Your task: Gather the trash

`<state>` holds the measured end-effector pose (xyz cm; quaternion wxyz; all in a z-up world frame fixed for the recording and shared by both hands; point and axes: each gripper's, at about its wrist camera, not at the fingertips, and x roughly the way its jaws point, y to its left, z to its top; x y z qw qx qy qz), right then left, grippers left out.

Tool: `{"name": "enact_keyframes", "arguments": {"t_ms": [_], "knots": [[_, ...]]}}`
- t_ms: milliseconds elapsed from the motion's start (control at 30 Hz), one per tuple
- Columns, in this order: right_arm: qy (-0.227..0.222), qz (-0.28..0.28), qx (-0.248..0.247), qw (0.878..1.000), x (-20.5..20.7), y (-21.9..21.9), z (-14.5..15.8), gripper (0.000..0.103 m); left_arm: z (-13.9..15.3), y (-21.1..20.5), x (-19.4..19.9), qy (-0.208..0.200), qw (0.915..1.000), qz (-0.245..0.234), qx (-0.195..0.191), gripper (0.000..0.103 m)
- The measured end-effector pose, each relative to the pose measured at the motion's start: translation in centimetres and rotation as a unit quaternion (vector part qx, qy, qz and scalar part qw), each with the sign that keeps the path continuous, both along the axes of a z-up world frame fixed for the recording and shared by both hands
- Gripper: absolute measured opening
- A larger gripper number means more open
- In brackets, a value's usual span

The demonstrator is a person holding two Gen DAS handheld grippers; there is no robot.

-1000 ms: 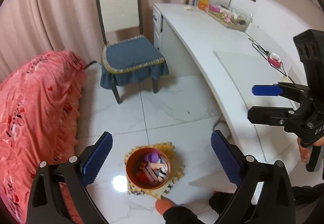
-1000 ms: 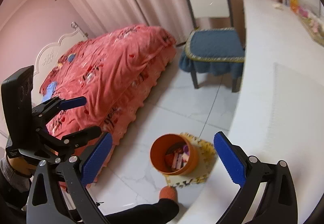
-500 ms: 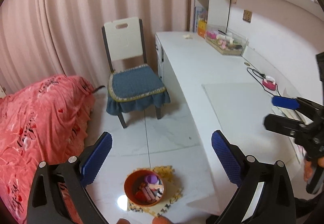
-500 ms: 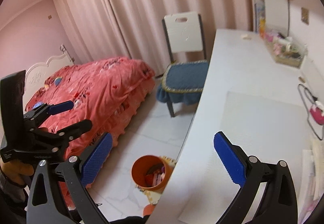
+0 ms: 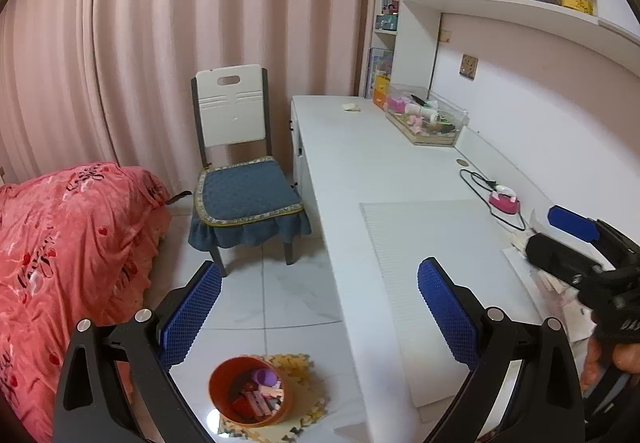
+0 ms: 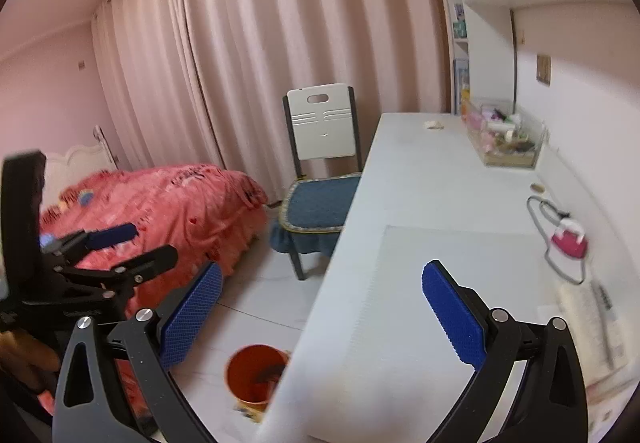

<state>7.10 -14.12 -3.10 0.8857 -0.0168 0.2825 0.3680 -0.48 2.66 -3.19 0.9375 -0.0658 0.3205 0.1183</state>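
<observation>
An orange trash bin [image 5: 250, 395] stands on a puzzle mat on the floor beside the white desk [image 5: 360, 179]; it holds wrappers and a purple item. It shows again in the right wrist view as the bin [image 6: 256, 375], partly behind the desk edge. A small crumpled white scrap [image 5: 351, 107] lies at the desk's far end, also visible as the scrap [image 6: 434, 125]. My left gripper [image 5: 320, 315] is open and empty above the floor and desk edge. My right gripper [image 6: 320, 315] is open and empty over the desk mat [image 6: 440, 283].
A chair with a blue cushion [image 5: 244, 195] stands by the desk. A bed with a red cover [image 5: 60, 243] fills the left. On the desk are a clear box of small items [image 5: 424, 119], a pink device with a cable [image 5: 504, 201] and papers [image 6: 592, 327].
Both views have risen and tilted up from the floor bin toward the desk. The bin has dropped to the bottom of both views. Both grippers stay open.
</observation>
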Motion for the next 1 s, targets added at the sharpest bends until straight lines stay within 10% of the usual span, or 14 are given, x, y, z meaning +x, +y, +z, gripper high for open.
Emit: {"name": "enact_keyframes", "arguments": {"t_ms": [1000], "knots": [[0.024,0.016,-0.004,1.0,1.1,1.2,-1.5,0.098,-0.1,-0.2,0.6,0.015,0.9986,0.043,0.027,0.097]]}}
